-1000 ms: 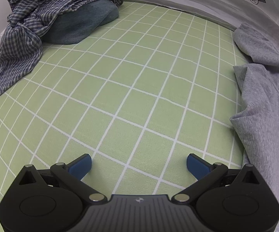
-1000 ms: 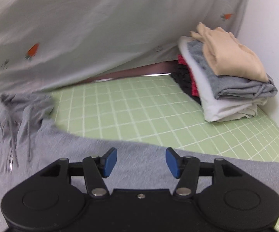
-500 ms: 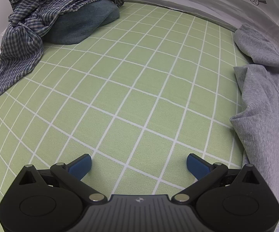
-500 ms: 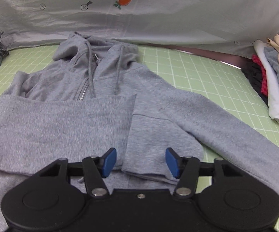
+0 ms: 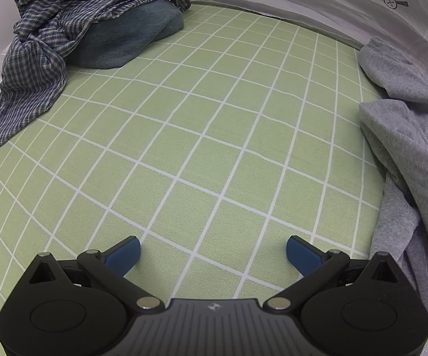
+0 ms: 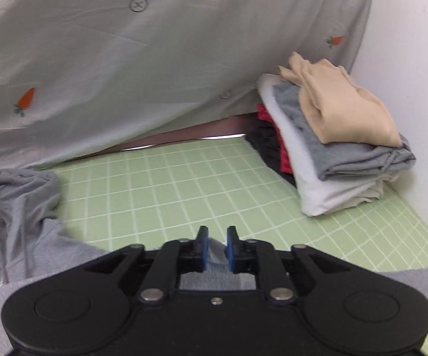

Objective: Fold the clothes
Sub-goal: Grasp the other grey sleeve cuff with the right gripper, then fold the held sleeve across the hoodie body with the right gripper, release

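Observation:
A grey zip hoodie [image 6: 21, 231] lies on the green checked sheet [image 6: 166, 184]; its hood is at the left of the right wrist view and its sleeve runs under the gripper to the right [image 6: 415, 284]. My right gripper [image 6: 216, 247] is shut on a fold of the grey sleeve fabric pinched between the blue pads. In the left wrist view the hoodie [image 5: 406, 136] lies along the right edge. My left gripper [image 5: 213, 252] is open and empty over bare sheet, left of the hoodie.
A stack of folded clothes [image 6: 332, 148] stands at the back right by the white wall. A crumpled plaid shirt [image 5: 50, 29] over a blue-grey garment [image 5: 130, 38] sits at the far left. A grey carrot-print sheet [image 6: 125, 59] hangs behind.
My right gripper has closed its pads on the hoodie sleeve, and its view has swung from the hoodie's body to the right toward the folded stack. The left gripper has stayed still and open.

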The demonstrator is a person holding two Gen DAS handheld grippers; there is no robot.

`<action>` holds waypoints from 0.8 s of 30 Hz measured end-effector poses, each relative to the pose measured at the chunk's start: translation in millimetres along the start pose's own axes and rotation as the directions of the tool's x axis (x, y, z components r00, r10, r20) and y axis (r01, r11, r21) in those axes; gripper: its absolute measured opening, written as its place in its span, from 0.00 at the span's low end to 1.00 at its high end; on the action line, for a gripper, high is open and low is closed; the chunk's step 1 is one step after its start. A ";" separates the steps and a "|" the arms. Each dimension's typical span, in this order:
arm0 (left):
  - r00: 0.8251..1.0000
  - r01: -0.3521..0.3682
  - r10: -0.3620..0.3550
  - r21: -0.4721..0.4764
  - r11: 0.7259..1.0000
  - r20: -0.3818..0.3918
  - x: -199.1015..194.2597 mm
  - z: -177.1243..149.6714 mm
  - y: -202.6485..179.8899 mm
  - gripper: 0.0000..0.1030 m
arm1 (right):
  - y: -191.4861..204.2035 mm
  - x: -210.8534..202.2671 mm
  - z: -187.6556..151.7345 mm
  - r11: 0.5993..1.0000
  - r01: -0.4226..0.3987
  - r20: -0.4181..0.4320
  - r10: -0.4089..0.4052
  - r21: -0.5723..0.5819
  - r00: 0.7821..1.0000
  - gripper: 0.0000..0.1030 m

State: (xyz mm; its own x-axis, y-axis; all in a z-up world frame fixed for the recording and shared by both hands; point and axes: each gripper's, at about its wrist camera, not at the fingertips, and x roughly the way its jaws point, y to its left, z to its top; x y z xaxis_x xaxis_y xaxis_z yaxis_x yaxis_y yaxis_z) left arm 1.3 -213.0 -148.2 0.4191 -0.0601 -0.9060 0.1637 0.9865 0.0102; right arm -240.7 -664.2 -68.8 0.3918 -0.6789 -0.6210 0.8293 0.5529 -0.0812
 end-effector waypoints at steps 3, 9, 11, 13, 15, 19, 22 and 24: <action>1.000 -0.001 0.001 -0.001 1.000 -0.006 0.3 1.3 -0.7 1.00 | -6.8 -0.6 -16.9 0.997 -0.062 -0.026 0.063 0.038 0.998 0.51; 0.998 0.024 -0.023 0.007 1.000 -0.053 1.5 14.3 -5.0 1.00 | -10.1 15.0 -62.6 0.989 -0.092 -0.177 0.112 0.115 0.978 0.58; 0.999 0.046 -0.046 0.017 0.999 -0.027 -4.7 21.0 -12.0 1.00 | -17.1 18.6 -69.0 0.978 -0.099 -0.188 0.133 0.183 0.973 0.65; 0.998 0.066 -0.066 0.045 0.997 -0.006 -10.9 28.4 -25.0 1.00 | -23.9 21.9 -70.9 0.967 -0.095 -0.188 0.141 0.238 0.972 0.71; 0.996 0.094 -0.094 0.083 0.992 0.002 -13.8 35.1 -42.0 1.00 | -28.7 27.7 -68.6 0.955 -0.102 -0.186 0.158 0.279 0.970 0.71; 0.992 0.130 -0.130 0.144 0.981 -0.010 -9.4 40.3 -76.6 1.00 | -31.5 45.9 -62.1 0.929 -0.110 -0.195 0.188 0.352 0.963 0.72; 0.991 0.133 -0.132 0.170 0.976 -0.020 -4.5 40.8 -93.7 1.00 | -29.2 57.4 -60.4 0.920 -0.094 -0.215 0.187 0.381 0.959 0.72; 0.994 0.112 -0.109 0.193 0.975 -0.026 -0.2 40.2 -102.3 1.00 | -24.6 58.6 -60.7 0.927 -0.094 -0.207 0.179 0.364 0.962 0.69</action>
State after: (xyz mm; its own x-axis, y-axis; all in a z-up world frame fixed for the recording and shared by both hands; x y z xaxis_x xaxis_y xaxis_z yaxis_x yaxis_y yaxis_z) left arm 20.4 -320.0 -132.1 0.3758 -0.1633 -0.9122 0.3785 0.9255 -0.0097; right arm -262.3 -688.3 -150.5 0.4430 -0.4535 -0.7734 0.8764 0.4009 0.2669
